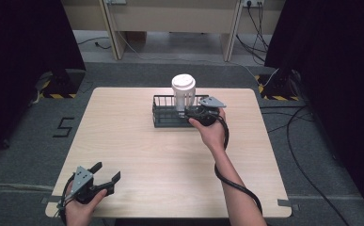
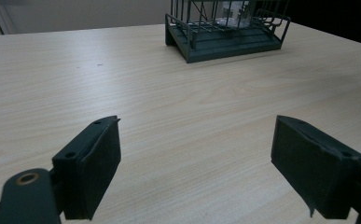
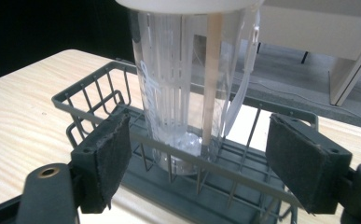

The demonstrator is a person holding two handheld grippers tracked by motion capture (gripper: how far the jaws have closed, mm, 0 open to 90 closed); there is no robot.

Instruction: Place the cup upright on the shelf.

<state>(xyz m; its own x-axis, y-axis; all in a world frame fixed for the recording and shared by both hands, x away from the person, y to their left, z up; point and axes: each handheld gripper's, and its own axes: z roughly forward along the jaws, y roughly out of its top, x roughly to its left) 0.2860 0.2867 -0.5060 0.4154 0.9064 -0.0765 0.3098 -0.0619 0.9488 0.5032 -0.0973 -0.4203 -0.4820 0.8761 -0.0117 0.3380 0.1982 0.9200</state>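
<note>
At the near left corner of the counter (image 1: 137, 155), the left hand-held gripper (image 1: 106, 175) hovers released, its jaws spread wide over bare wood. Farther back, toward the right, a clear tumbler with a white lid (image 1: 183, 90) stands upright inside a dark wire basket (image 1: 163, 114). The right hand-held gripper (image 3: 197, 163) sits at the basket's near rail, jaws apart, gripping nothing.
</note>
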